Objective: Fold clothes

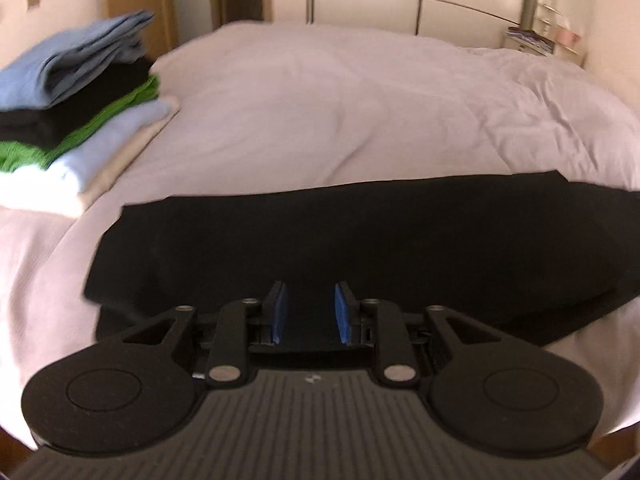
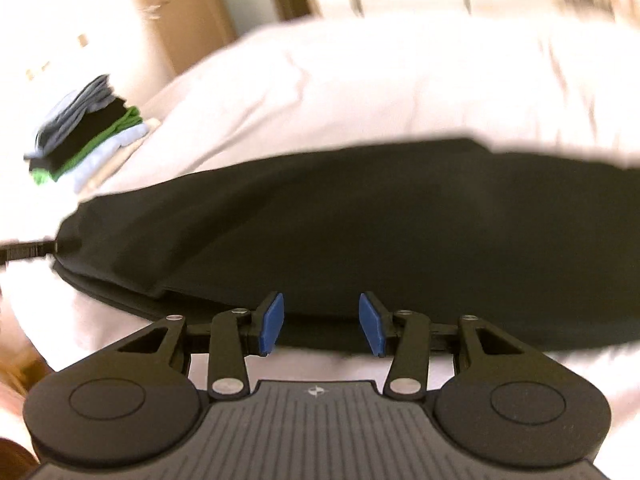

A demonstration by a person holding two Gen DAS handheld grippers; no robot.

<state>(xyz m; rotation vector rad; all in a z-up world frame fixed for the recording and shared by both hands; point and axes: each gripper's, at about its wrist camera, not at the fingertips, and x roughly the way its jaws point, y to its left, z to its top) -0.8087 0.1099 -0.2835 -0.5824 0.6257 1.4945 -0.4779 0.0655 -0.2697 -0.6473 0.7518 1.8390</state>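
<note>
A black garment [image 1: 360, 248] lies flat across the lower middle of both frames on the pale bed cover [image 1: 320, 100]. It looks doubled, with a lower layer showing along its near edge, so it fits a fold in progress. The left gripper [image 1: 308, 312] and the right gripper [image 2: 322, 326] both hover at this near edge with blue pads spread and nothing between them. In the upper left, a stack of folded clothes [image 1: 80, 112] keeps apart. No writing can be read.

One black garment [image 1: 340, 240]; one stack [image 1: 80, 120], six folded clothes.
</note>
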